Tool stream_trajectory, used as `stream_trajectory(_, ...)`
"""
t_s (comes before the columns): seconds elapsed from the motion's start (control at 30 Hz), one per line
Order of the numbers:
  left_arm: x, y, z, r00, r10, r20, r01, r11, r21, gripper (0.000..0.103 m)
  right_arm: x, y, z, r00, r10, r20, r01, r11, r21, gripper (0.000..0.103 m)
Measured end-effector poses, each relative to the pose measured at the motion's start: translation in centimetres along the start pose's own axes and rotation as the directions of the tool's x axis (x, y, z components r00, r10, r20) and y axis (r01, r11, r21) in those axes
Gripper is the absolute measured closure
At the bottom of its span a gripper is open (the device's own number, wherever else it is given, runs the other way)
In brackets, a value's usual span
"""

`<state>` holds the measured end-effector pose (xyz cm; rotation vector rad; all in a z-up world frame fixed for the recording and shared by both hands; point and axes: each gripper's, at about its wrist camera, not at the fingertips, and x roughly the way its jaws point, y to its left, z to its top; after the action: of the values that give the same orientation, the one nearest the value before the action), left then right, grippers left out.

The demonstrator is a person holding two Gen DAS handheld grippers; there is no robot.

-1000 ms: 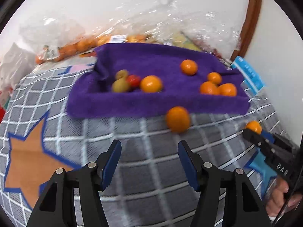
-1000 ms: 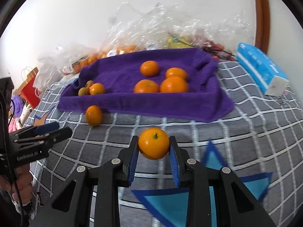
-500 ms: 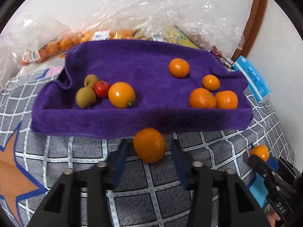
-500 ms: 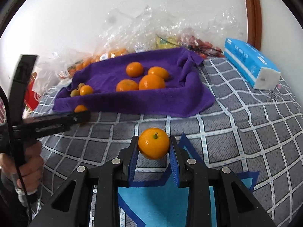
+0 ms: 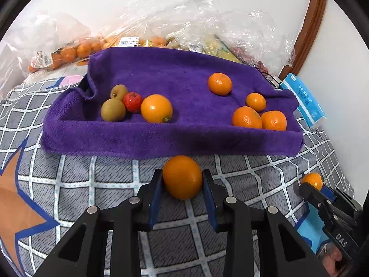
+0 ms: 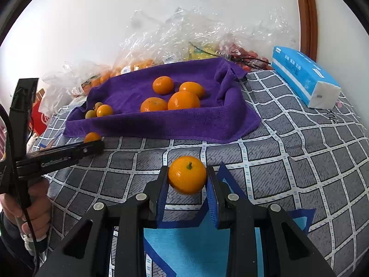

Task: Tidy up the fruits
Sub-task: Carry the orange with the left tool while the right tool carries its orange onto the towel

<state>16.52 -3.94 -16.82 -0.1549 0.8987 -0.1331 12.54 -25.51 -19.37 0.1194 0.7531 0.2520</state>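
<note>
In the left wrist view an orange [image 5: 182,176] lies on the checked cloth just in front of the purple towel-lined tray [image 5: 161,138], and my left gripper [image 5: 182,184] is shut on it, both blue pads against its sides. My right gripper [image 6: 187,180] is shut on a second orange [image 6: 187,177], stem up, held a little above the cloth. The tray holds two kiwis [image 5: 113,109], a small red fruit [image 5: 132,101] and an orange [image 5: 156,108] at its left, and several oranges [image 5: 246,116] at its right. From the right wrist view, the left gripper [image 6: 92,146] sits at the tray's front left corner.
Clear plastic bags of fruit [image 6: 184,39] are piled behind the tray against the wall. A blue tissue pack [image 6: 304,76] lies to the tray's right. A person's hand [image 6: 34,203] grips the left tool's handle. The checked cloth [image 6: 299,150] spreads around the tray.
My left gripper moved forward to the loose orange in front of the tray and shut on it. The right gripper kept its orange and shifted only slightly.
</note>
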Motion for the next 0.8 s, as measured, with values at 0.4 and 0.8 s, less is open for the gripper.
stream_trajectory(0.4, -2.9, 3.5, -0.7, 1.000, 0.005, 0.023, -0.004, 0.998, -0.059, 0.071, -1.3, 3.2, 1.3, 1.000, -0.013, 0.026, 0.014, 0.999, -0.029, 0.072)
stream_trajectory(0.8, -7.2, 6.2, -0.4, 0.996, 0.024, 0.086, -0.016, 0.995, -0.094, 0.071, -3.4, 7.5, 3.7, 0.997, -0.015, 0.070, 0.022, 0.995, -0.095, 0.072)
